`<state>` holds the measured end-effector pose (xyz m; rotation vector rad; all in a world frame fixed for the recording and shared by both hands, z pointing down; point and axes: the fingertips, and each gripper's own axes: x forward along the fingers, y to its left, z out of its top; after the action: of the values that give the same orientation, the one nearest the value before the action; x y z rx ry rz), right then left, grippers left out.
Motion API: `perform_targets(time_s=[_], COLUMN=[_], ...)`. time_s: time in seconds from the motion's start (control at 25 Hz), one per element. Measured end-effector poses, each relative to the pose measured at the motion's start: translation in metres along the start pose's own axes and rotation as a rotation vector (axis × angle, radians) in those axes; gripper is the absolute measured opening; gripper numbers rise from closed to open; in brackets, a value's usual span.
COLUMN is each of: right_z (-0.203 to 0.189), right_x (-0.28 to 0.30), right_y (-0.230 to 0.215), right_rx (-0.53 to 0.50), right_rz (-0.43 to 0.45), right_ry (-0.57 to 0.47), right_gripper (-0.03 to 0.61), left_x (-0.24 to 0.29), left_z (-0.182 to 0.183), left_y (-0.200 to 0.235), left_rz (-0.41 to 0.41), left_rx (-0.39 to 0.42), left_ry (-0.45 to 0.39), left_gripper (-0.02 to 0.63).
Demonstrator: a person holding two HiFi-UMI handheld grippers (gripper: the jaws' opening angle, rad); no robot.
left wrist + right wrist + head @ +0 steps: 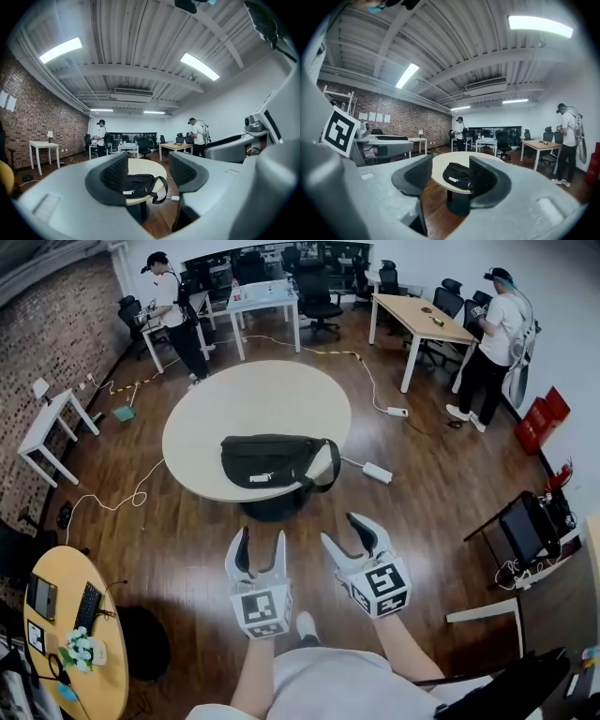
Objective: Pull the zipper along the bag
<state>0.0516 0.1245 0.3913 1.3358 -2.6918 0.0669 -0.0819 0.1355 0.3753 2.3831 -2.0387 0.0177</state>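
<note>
Head view, looking steeply down: shows the black bag [272,462] lying flat on the round table [216,399], at the table's near edge, with its strap [330,468] looped round the right end and reaching slightly past the rim. Shows nothing else on the table. Cannot make out the zipper or its pull from this far off, so cannot say whether open or closed.

Finds the left claw [261,538] and the right claw [343,531] side by side short of the table, over the wooden floor, well apart from the bag and pointing toward it. Reads both as spread and empty. In the left gripper view, pads parted with only the distant bag and table framed between them. In the right gripper view, likewise parted, framing the bag and the table's pedestal, pinching nothing.

Judging progress: nothing done yet on the task itself. No contact with the bag, no hold on the fabric, no grip on the pull. Looks like the approach stage. Left to do, by estimate: close the gap to the table, locate the pull, probably steady the bag with one claw, pinch the pull with the other, then draw it along the track to its end.

Beyond the table, on its far side: other tables, office chairs and two people standing, none involved. To the table's right, on the floor: a white power strip [377,472] on its cable.
</note>
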Motion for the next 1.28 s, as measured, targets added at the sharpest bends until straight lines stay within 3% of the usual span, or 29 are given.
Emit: perform_targets(time_s=[0.28, 0.44, 0.68, 1.0, 1.28], right_z=[-0.005, -0.023, -0.011, 0.029, -0.033], right_x=[0.085, 0.110, 0.182, 0.278, 0.322], right_y=[-0.024, -0.053, -0.127, -0.244, -0.305], right_rx=[-0.002, 0.031, 0.054, 0.062, 0.149], right_rz=[-0.009, -0.018, -0.025, -0.060, -0.072], right_ry=[0.006, 0.071, 0.037, -0.045, 0.083], right_gripper=[0.232, 0.230, 0.222, 0.222, 0.221], left_x=[0.080, 0.124, 0.222, 0.359, 0.416], left_z=[-0.019, -0.039, -0.048, -0.012, -0.067], left_y=[0.051, 0.059, 0.040, 0.031, 0.010], left_rz=[-0.013, -0.015, -0.069, -0.107, -0.133], left_rx=[-0.024, -0.043, -0.013, 0.042, 0.032], left_ry=[0.023, 0.094, 0.118, 0.069, 0.200], left_gripper=[0.276, 0.276, 0.276, 0.276, 0.275])
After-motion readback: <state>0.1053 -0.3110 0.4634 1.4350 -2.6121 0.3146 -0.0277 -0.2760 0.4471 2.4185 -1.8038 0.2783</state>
